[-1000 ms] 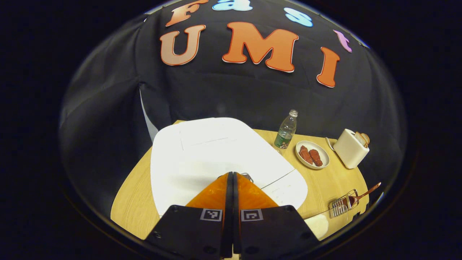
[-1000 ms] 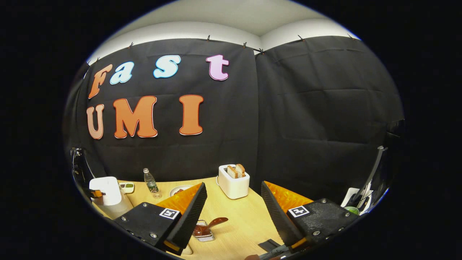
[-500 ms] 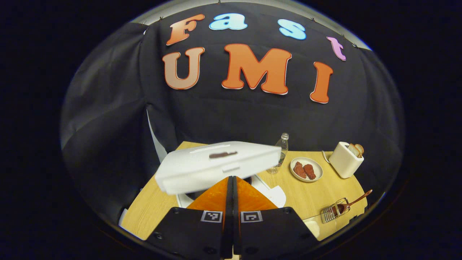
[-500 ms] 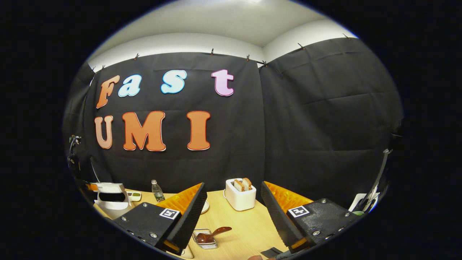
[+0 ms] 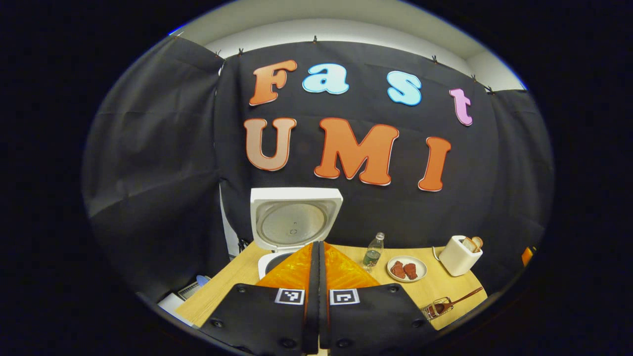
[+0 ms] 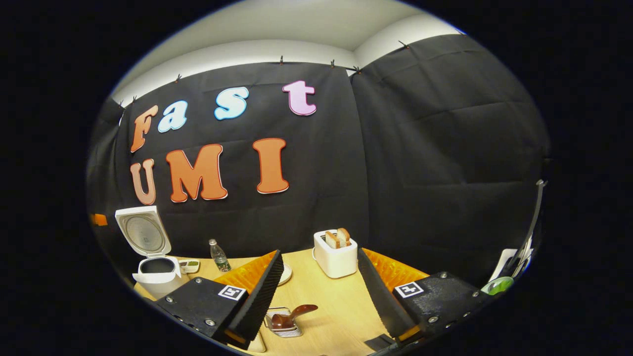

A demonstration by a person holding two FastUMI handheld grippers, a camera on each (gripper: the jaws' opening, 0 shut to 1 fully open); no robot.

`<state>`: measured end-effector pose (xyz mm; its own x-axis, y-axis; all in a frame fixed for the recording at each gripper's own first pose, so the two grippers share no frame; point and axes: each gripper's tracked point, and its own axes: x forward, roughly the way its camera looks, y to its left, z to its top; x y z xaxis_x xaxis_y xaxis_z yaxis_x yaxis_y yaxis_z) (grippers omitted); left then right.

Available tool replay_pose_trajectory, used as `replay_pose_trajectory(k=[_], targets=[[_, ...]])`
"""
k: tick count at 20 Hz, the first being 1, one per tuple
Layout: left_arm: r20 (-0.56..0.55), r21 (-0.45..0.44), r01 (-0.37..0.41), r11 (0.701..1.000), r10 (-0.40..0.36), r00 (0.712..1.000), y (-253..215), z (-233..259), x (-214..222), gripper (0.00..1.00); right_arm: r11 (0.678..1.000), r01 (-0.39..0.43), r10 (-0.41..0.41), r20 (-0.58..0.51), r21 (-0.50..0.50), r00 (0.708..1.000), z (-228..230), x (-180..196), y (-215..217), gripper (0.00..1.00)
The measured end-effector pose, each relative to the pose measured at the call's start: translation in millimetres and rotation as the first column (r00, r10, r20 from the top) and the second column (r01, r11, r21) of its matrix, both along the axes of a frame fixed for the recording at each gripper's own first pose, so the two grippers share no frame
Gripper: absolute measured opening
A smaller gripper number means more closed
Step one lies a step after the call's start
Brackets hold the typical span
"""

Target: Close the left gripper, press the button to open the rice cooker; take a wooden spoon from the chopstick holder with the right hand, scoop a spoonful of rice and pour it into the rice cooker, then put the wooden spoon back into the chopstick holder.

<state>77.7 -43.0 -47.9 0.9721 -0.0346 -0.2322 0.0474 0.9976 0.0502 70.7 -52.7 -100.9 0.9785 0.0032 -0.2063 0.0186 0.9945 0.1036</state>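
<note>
The white rice cooker (image 5: pixel 269 261) stands open at the table's left end, its lid (image 5: pixel 295 221) upright with the round inner plate facing me. My left gripper (image 5: pixel 316 245) is shut on nothing, its tips just in front of the cooker's rim. The brown wooden spoon (image 5: pixel 462 298) lies tilted in the wire chopstick holder (image 5: pixel 435 310) at the front right. In the right gripper view my right gripper (image 6: pixel 320 257) is open and held above the spoon (image 6: pixel 295 314) and the holder (image 6: pixel 284 325); the open cooker (image 6: pixel 157 277) stands far to the left.
A water bottle (image 5: pixel 372 251), a plate of red food (image 5: pixel 407 269) and a white toaster (image 5: pixel 459 254) with bread line the back of the wooden table (image 5: pixel 222 291). A small dish (image 6: pixel 189 266) sits beside the cooker. Black cloth walls close in the table.
The cooker's lid has swung from closed to fully upright. My shut left gripper has lifted and drawn back from the cooker. The right gripper stays open and has shifted only slightly.
</note>
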Motion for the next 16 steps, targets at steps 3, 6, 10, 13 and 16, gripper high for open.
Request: replay_pose_trajectory(k=[3, 6, 10, 13, 16], targets=[[0.117, 0.055, -0.094, 0.994, 0.087, 0.989, 19, 37, -12, 0.05, 0.999, -0.027, 0.028, -0.083, 0.017, 0.996, -43, 8, 7, 0.94], [0.169, 0.076, -0.118, 0.990, 0.104, 0.980, 20, 57, -26, 0.07, 0.998, -0.051, 0.057, -0.150, 0.040, 0.987, -75, 11, 14, 0.94], [0.194, 0.099, -0.137, 0.986, 0.116, 0.974, 20, 68, -47, 0.33, 0.993, -0.055, 0.079, -0.230, 0.107, 0.970, -121, 11, 21, 0.94], [0.204, 0.072, -0.145, 0.987, 0.127, 0.971, 15, 73, -56, 0.39, 0.986, -0.047, 0.090, -0.278, 0.157, 0.956, -149, 9, 24, 0.95], [0.233, 0.042, -0.143, 0.989, 0.129, 0.964, 13, 81, -67, 0.60, 0.973, -0.030, 0.106, -0.326, 0.228, 0.940, -175, 8, 30, 0.95]])
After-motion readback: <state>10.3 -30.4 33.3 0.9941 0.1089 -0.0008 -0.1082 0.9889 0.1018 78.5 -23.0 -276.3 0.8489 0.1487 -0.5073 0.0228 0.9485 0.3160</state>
